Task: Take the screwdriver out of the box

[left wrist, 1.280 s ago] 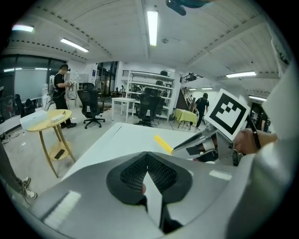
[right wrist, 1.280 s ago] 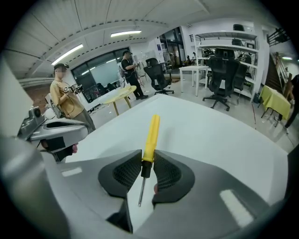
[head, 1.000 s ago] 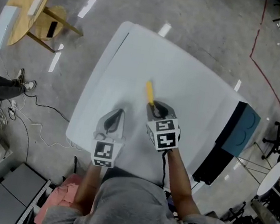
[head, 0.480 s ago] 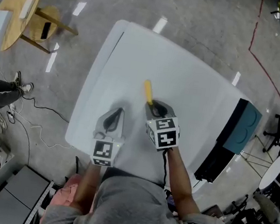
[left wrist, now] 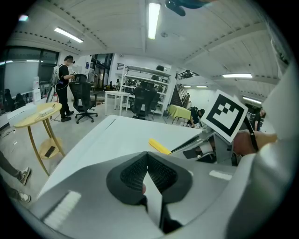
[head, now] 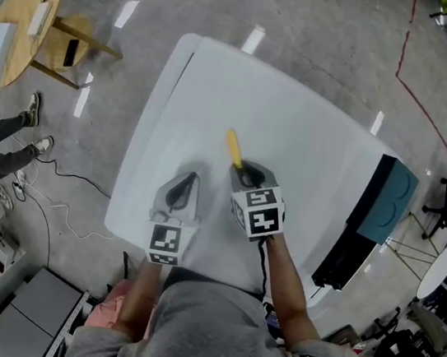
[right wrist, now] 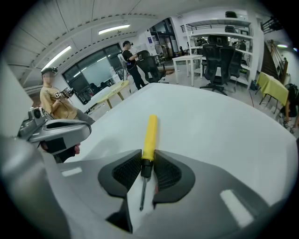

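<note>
Nothing has really shifted in the last second; both grippers keep their places. Nearest me, my left gripper (head: 179,194) is clenched on nothing. At its 3 o'clock, my right gripper (head: 251,173) clamps the yellow-handled steel screwdriver (head: 234,148) by its black collar, handle towards 12 over the white tabletop (head: 313,137). No box shows, so I judge extraction done; next, lower and release. Far off at 10 o'clock stands a round wooden side table (head: 23,15).

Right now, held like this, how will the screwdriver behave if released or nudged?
Likely stiff: the screwdriver juts straight from the right gripper without sag. Its round yellow handle would probably roll on the smooth white table if released. Grip is on the narrow black collar, so it may pivot or slip.
</note>
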The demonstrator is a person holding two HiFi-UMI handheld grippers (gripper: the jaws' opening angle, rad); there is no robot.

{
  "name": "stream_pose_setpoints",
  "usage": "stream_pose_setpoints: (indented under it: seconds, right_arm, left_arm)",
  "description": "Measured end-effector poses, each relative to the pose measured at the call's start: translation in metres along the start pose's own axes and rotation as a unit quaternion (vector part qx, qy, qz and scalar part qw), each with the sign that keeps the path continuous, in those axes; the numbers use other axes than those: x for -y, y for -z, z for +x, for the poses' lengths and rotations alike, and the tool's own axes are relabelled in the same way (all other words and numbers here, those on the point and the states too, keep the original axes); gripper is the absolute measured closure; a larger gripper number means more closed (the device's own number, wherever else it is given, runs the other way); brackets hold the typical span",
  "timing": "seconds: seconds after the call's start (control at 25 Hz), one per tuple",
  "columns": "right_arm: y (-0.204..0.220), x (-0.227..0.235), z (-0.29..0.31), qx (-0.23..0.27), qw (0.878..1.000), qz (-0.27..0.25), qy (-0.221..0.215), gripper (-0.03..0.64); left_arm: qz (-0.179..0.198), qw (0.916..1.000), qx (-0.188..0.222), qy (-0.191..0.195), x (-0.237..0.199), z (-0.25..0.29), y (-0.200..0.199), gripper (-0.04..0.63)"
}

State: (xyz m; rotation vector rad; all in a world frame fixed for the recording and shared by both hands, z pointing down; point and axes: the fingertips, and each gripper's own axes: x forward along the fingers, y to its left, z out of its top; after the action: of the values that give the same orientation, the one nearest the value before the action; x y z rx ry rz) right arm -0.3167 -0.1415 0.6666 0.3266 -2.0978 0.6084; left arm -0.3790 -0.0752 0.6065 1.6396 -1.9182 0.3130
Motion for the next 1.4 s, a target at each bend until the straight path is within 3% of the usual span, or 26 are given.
stream_pose_setpoints:
  seconds: [0.2,0.36,0.52,0.96,1.4]
  right_arm:
    - [-0.002,-0.002,0.000,0.011,1.000,0.010,-0.011,0.525]
    - [-0.002,-0.004,-0.007,0.027,0.999,0.005,-0.021,0.431]
    - [-0.006,-0.003,-0.026,0.058,0.998,0.003,-0.015,0.417]
    - [0.002,-0.003,-0.103,0.123,0.992,-0.012,0.025,0.420]
    - [0.031,0.006,-0.194,0.200,0.975,-0.006,0.096,0.462]
  left_arm:
    - [0.003,1.0000,0.001,-0.002,0.001,-0.004,-0.002,0.584]
    - [0.011,0.9999,0.004,-0.005,0.006,-0.010,-0.005,0.584]
    - [0.023,0.9996,0.014,-0.005,0.013,-0.020,-0.010,0.584]
    - [0.053,0.9974,0.049,-0.001,0.051,-0.062,-0.025,0.584]
    - [0.094,0.9907,0.095,0.022,0.108,-0.103,-0.042,0.584]
